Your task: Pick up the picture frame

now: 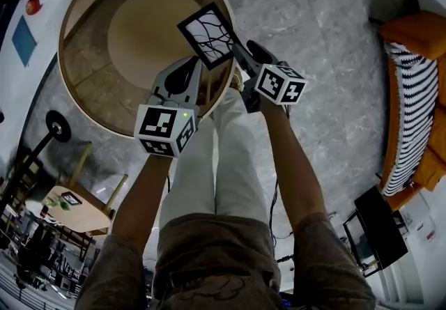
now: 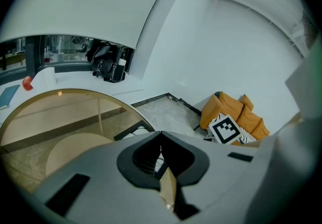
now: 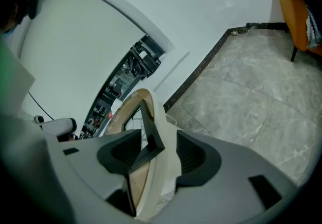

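Two hand-held grippers meet on one picture frame (image 1: 207,35), which sits just above centre in the head view, toward 12 o'clock. The frame is black-edged, shows a white panel crossed by dark branching lines, and is tilted so that one corner points down between the two tools.

(a) The left hand-held gripper (image 1: 196,65) reaches up from 7 o'clock. In its own view I see both jaws closed together on a thin edge of the frame, with a tan strip and a sliver of the black-and-white panel pinched between them.

(b) The right hand-held gripper (image 1: 238,52) comes in from 4 o'clock. In its own view the jaws clamp the frame near a black corner, which stands edge-on between the pads with pale backing beside it.

(c) A round table (image 1: 63,58) with a wooden rim and a clear top fills the 10 o'clock part of the head view. The frame overlaps its rim at the table's 3 o'clock side. I cannot tell whether the frame touches the rim.

(d) The grey marbled floor (image 1: 334,16) spreads from 12 to 3 o'clock. An orange sofa (image 1: 418,30) with a striped cushion (image 1: 411,113) lies at 3 o'clock, well apart from the frame.

(e) The person's white trouser legs (image 1: 223,162) run down from the centre toward 6 o'clock, between the two forearms.
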